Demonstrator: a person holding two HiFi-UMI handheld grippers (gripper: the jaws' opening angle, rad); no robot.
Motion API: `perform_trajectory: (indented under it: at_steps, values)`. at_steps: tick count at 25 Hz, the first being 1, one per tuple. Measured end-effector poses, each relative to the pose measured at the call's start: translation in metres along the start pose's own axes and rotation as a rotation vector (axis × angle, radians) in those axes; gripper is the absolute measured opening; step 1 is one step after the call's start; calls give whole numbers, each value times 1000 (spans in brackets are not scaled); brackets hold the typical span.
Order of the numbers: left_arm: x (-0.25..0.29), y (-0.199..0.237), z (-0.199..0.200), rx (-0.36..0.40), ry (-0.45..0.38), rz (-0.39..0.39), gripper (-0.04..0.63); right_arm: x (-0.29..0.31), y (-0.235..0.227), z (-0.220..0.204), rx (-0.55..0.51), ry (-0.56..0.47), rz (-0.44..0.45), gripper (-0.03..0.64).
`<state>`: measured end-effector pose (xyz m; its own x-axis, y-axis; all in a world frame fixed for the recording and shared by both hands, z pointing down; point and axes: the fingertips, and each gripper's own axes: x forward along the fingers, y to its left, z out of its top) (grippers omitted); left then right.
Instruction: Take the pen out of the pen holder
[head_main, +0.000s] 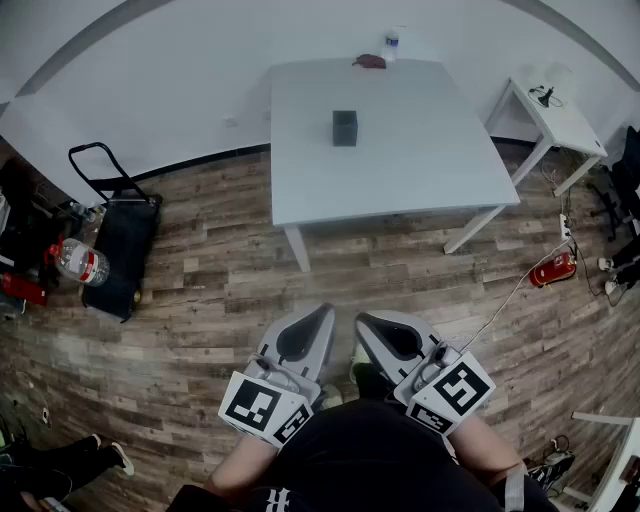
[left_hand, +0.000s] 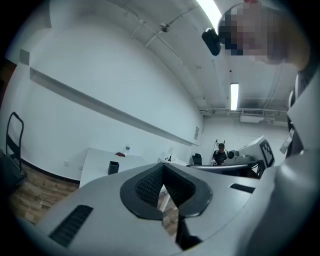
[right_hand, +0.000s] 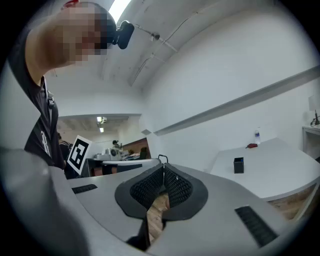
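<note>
1. Left gripper (left_hand: 162, 172): ribbed black pads (left_hand: 146, 186) closed tip to tip. We see only floor through the slit lower down. It is held low and near, close in front of our dark top, pointing toward the far table.

2. Right gripper (right_hand: 163, 172): black pads (right_hand: 149, 189) likewise pressed together at the tips, with a strip of floor showing beneath them. It sits just right of the left gripper, the two side by side but apart, each with its marker cube at the near end.

3. Wood floor (head_main: 210, 300): brown planks run between us and the table.

4. White table (head_main: 410, 160): it stands well beyond both grippers, against the far wall.

5. Pen holder (head_main: 345, 128): small, dark and square, upright on the table, left of the table's middle and toward its far half, well apart from both grippers. At this range we cannot make out the pen itself.

6. Small bottle (head_main: 391, 42): at the far edge of the table, with a reddish-brown item (head_main: 369, 61) just left of it.

7. Side table (head_main: 560, 120): white, to the far right, with a small dark object on top.

8. Black hand cart (head_main: 118, 240): on the floor at the left, with a large water bottle (head_main: 80, 262) lying just left of it.

9. Red object (head_main: 553, 269): on the floor at the right, on a thin cable
</note>
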<state>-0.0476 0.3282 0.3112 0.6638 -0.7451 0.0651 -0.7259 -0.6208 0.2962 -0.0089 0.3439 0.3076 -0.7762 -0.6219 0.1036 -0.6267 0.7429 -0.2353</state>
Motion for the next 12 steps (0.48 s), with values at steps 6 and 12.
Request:
perform_trajectory:
  at_steps: [6, 12]
  values:
    - [57, 9, 8, 9, 1, 13, 8, 12, -56, 14, -7, 13, 17, 15]
    - [105, 11, 19, 14, -7, 29, 8, 13, -105, 26, 12, 2, 41, 15]
